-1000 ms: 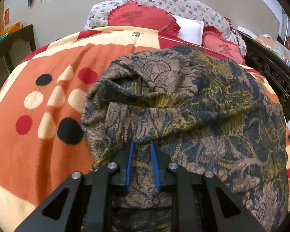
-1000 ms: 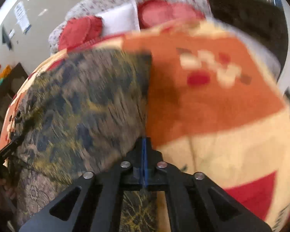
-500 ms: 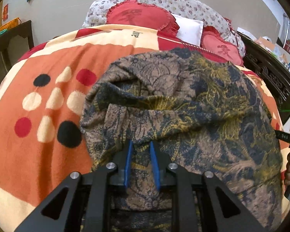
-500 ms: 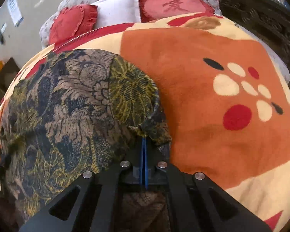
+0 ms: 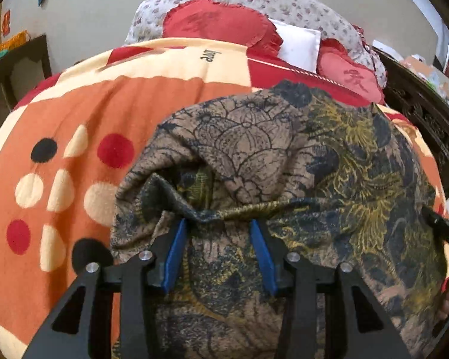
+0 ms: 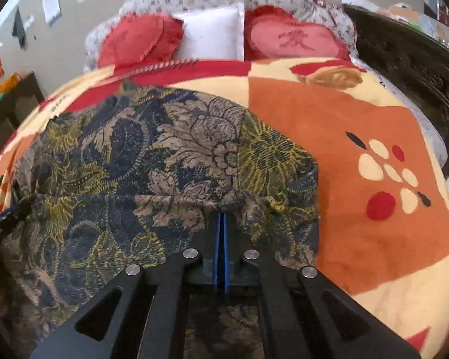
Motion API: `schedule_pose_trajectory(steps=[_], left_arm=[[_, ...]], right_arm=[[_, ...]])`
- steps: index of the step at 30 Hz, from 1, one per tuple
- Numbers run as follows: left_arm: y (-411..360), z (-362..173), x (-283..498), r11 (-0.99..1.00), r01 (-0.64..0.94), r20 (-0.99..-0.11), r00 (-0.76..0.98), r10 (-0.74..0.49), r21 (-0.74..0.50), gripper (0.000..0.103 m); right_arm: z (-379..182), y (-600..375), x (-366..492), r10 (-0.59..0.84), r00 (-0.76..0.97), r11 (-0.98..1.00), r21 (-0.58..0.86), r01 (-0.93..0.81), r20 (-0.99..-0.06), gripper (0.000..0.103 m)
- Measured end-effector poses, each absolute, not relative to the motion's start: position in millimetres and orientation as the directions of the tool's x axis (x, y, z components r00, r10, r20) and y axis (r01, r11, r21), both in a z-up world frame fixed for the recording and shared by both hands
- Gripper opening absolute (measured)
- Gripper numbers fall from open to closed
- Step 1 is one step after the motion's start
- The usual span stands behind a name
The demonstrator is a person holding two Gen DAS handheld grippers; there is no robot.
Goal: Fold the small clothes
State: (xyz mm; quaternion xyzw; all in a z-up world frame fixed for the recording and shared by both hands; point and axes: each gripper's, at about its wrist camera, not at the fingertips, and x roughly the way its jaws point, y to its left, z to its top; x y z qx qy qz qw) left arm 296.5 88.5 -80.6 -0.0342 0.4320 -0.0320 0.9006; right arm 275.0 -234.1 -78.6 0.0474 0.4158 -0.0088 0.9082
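On a bed spread with an orange blanket (image 5: pixel 152 104), we work a floral-print garment (image 5: pixel 329 155) through a fold: our left gripper (image 5: pixel 221 224) is opening its jaws, a bunched ridge of cloth between the blue pads but no longer pinched, while our right gripper (image 6: pixel 221 218) has its jaws pressed together on the garment's folded edge. To do this step well, we judge it best to let the left side drop fully free before drawing that hand off, so the pads do not drag the cloth, and to keep the right corner pinched and low until the new edge lies square with the layer beneath; releasing unevenly could skew the fold. The garment, brown and dark blue with yellow-green flowers, lies in the middle of the blanket, doubled over on itself, with a puffy roll at its left edge and a crease running across between the two grippers. Red heart cushions (image 6: pixel 290 42) and a white pillow (image 6: pixel 212 36) sit beyond.
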Motion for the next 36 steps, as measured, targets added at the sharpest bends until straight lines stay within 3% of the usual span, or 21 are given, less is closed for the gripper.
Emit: schedule_pose_trajectory(steps=[4, 7, 10, 14, 20, 29, 33, 36], left_arm=[[77.7, -62.6, 290.7, 0.998, -0.027, -0.791, 0.611, -0.028, -0.057, 0.043], [53.7, -36.8, 263.2, 0.994, 0.033, -0.724, 0.682, -0.099, -0.105, 0.043], [14.3, -36.3, 248.7, 0.977, 0.156, -0.72, 0.66, -0.212, -0.145, 0.043], [-11.1, -82.2, 256.7, 0.977, 0.159, -0.808, 0.551, -0.21, -0.145, 0.043], [-16.4, -90.2, 249.3, 0.977, 0.189, -0.768, 0.611, -0.194, -0.097, 0.043], [-14.5, -86.3, 241.2, 0.975, 0.21, -0.781, 0.594, -0.191, -0.079, 0.045], [6.6, -75.4, 201.5, 0.97, 0.244, -0.809, 0.566, -0.159, -0.02, 0.059], [35.2, -78.3, 161.8, 0.962, 0.271, -0.834, 0.525, -0.169, -0.025, 0.06]], right_arm=[[-67.0, -227.7, 269.3, -0.002, 0.642, 0.999, 0.029, 0.037, -0.766, 0.0], [-45.8, -217.8, 249.8, 0.021, 0.691, 0.999, 0.05, 0.022, -0.723, 0.001], [-33.2, -198.8, 222.9, 0.112, 0.723, 0.992, 0.115, -0.045, -0.682, 0.001], [-64.8, -184.0, 205.6, 0.046, 0.668, 0.998, 0.059, -0.002, -0.743, 0.001], [-99.5, -212.3, 210.5, 0.163, 0.609, 0.971, 0.237, 0.042, -0.776, 0.001], [-94.7, -194.0, 206.7, 0.12, 0.603, 0.984, 0.177, 0.036, -0.789, 0.001], [-83.8, -183.7, 172.9, 0.098, 0.574, 0.994, 0.103, -0.024, -0.813, 0.006], [-88.4, -184.0, 135.3, 0.123, 0.537, 0.992, 0.113, -0.052, -0.834, 0.011]])
